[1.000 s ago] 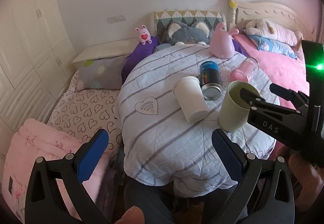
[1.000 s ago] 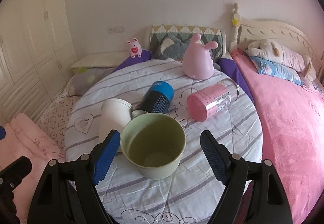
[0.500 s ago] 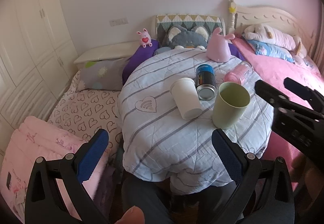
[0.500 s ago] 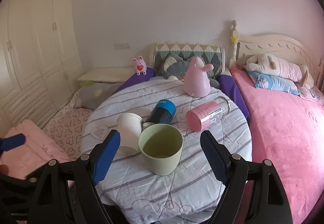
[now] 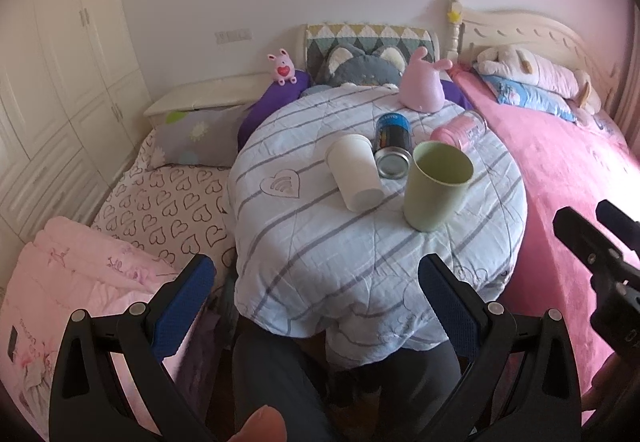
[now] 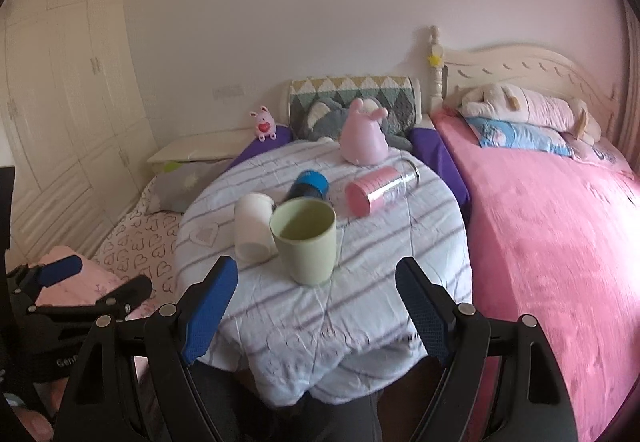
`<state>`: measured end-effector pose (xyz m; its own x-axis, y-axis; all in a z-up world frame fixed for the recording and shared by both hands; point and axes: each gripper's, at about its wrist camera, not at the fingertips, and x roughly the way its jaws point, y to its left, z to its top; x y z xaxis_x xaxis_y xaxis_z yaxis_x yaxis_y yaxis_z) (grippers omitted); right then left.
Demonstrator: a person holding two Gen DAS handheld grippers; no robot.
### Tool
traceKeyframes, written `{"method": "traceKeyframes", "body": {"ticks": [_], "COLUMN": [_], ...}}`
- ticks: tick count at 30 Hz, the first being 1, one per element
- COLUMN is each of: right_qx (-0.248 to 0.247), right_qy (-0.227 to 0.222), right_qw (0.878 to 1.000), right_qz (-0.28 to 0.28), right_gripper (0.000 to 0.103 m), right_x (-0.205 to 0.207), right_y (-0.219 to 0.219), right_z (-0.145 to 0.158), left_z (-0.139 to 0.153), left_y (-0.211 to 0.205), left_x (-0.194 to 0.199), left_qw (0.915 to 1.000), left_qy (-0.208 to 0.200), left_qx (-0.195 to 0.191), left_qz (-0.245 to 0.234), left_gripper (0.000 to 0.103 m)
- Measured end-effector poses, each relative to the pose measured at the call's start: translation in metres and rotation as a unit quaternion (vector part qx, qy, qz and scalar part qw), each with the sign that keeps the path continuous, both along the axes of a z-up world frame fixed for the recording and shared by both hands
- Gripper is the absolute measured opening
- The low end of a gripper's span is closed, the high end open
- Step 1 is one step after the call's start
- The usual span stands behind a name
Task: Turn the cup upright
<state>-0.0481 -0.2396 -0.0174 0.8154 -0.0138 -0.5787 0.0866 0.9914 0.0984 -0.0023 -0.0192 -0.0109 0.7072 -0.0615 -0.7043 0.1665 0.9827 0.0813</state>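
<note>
A light green cup [image 5: 436,186] stands upright, mouth up, on the round table with a striped cloth [image 5: 320,242]; it also shows in the right wrist view [image 6: 306,240]. My left gripper [image 5: 316,306] is open and empty, held back off the table's near edge. My right gripper [image 6: 316,310] is open and empty, also back from the cup, over the table's near edge. The right gripper shows at the right of the left wrist view [image 5: 600,242].
A white cup [image 5: 356,172] lies on its side left of the green cup. A blue can [image 5: 392,146] and a pink bottle [image 5: 460,130] lie behind it. A pink rabbit toy [image 5: 424,86] stands at the table's back. A pink bed [image 6: 552,242] is right; heart-print bedding [image 5: 168,210] is left.
Both grippers have pulled back and up from the table. The right gripper, open around the green cup a second ago, is now well clear of it. The cup stays upright.
</note>
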Motion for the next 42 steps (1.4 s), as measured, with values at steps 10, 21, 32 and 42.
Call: {"method": "traceKeyframes", "body": {"ticks": [10, 21, 32, 42], "right_qx": [-0.002, -0.003, -0.004, -0.001], "right_qy": [0.004, -0.003, -0.009, -0.005], "right_qw": [1.000, 1.000, 1.000, 1.000], "right_qz": [-0.003, 0.002, 0.001, 0.005], "right_gripper": [0.083, 0.083, 0.083, 0.083], "right_x": [-0.020, -0.029, -0.034, -0.032], "right_y": [0.000, 0.005, 0.004, 0.005], "right_z": [-0.003, 0.000, 0.002, 0.004], "left_z": [0.002, 0.009, 0.012, 0.013], "left_y": [-0.002, 0.000, -0.001, 0.001], "left_x": [-0.020, -0.034, -0.040, -0.039], "left_qw": [1.0000, 0.9999, 0.9998, 0.9998], "left_qy": [-0.005, -0.017, -0.020, -0.019], "left_qx": [0.006, 0.003, 0.002, 0.005], "left_qz": [0.000, 0.000, -0.004, -0.002], "left_gripper": [0.103, 0.103, 0.103, 0.103]}}
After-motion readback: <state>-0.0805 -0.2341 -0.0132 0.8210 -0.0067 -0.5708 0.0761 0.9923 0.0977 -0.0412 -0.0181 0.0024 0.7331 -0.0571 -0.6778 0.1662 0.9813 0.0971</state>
